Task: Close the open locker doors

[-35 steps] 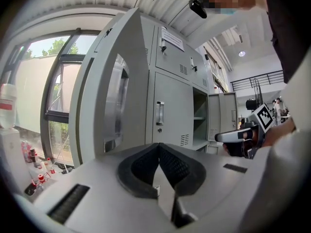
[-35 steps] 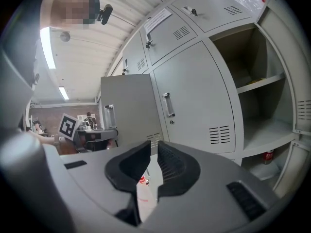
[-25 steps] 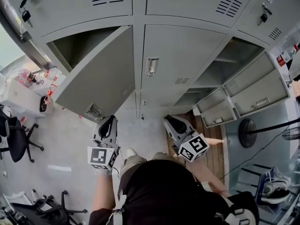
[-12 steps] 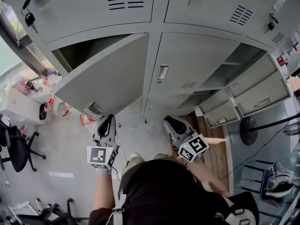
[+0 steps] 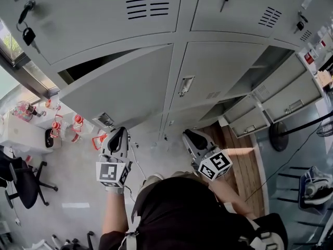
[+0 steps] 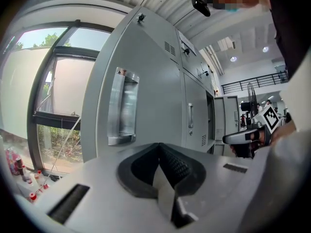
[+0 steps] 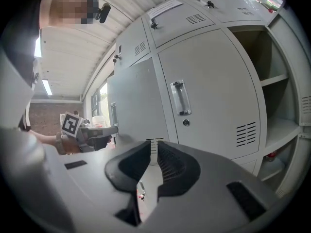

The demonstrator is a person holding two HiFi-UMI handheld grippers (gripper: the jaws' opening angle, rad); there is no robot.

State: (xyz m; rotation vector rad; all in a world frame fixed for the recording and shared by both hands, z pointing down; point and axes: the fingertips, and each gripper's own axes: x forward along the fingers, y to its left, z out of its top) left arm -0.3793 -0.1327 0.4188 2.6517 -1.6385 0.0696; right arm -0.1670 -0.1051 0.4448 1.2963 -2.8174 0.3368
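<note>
Swung inward since a second ago, the left locker door [image 5: 119,87] now leaves only a thin dark wedge above its top edge, widest at the free side. It stands upright, hinged at the right, its handle edge pointing out toward the person. The left gripper [image 5: 117,136] reaches forward just beside that edge, jaws closed on nothing; whether it touches is unclear. The right gripper [image 5: 190,138] is held alongside, aimed at the closed middle door [image 5: 218,72], jaws together and empty. Only the head view shows the right doors [image 5: 283,90] swung wide. The right gripper view shows shelves [image 7: 279,79] inside, and the left gripper view the recessed handle [image 6: 121,108].
</note>
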